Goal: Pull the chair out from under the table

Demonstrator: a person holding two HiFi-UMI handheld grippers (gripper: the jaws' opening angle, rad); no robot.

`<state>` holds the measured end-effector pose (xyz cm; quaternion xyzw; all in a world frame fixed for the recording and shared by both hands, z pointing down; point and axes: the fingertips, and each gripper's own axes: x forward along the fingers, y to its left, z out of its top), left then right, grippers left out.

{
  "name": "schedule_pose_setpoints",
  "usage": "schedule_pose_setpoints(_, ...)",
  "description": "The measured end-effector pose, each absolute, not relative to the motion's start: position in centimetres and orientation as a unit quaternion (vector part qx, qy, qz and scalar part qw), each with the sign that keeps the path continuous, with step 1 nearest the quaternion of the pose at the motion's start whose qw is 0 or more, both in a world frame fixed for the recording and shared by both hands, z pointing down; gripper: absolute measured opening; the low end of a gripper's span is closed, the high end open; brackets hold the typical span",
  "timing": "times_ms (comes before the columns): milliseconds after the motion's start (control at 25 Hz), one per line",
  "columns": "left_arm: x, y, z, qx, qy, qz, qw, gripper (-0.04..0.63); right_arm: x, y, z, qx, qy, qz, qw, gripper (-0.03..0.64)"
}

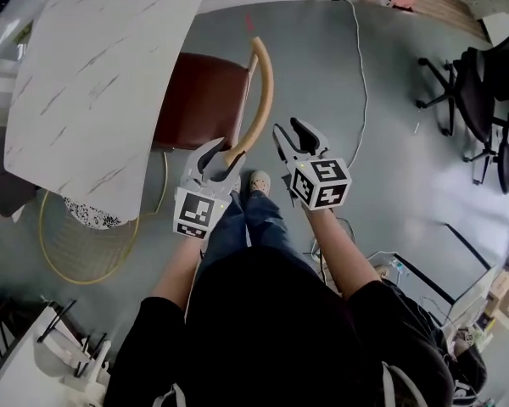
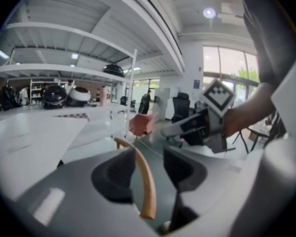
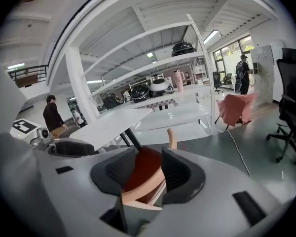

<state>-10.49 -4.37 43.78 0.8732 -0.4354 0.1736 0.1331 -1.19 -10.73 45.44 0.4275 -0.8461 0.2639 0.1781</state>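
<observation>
Two sets of jaws stand wide: left gripper (image 1: 221, 156) straddles the wooden backrest (image 1: 260, 100) of the chair (image 1: 205, 100), right gripper (image 1: 292, 134) just beside it. Counter (image 1: 93, 83) overhangs the seat; cable (image 1: 361, 66) and office chairs (image 1: 479, 91) lie farther right.

Chair (image 1: 205, 100): dark-red seat, tan backrest; table (image 1: 93, 91) white, prob. marbled.

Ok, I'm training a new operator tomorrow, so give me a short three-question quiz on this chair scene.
1. True or false: the chair seat is fully clear of the table.
2. Between the jaws of the left gripper sits: A the wooden backrest; B a table leg; C a cable.
3. Is the right gripper open or shut?
Key: 1 false, it is partly under; 2 A; 3 open.
</observation>
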Motion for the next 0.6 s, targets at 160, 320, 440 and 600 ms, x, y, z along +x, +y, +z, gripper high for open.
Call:
schedule_pose_setpoints(160, -9.8, -5.0, 47.2, 0.88, -0.405, 0.199, 0.151, 0.225, -1.6, -11.4, 48.6, 0.424, -0.836, 0.287, 0.2, 0.164)
schedule_pose_setpoints(320, -8.5, -5.3, 50.7, 0.88, -0.382, 0.235, 0.157, 0.244, -2.0, -12.3, 51.2, 0.416, -0.828, 0.306, 0.219, 0.178)
schedule_pose_setpoints(440, -7.9, -5.3, 53.2, 0.879, -0.367, 0.261, 0.158, 0.244, -2.3, -12.8, 53.0, 0.418, -0.819, 0.319, 0.229, 0.183)
schedule_pose_setpoints(600, -7.5, -5.1, 55.8, 0.872, -0.357, 0.293, 0.163, 0.244, -2.8, -13.2, 55.0, 0.418, -0.808, 0.339, 0.239, 0.186)
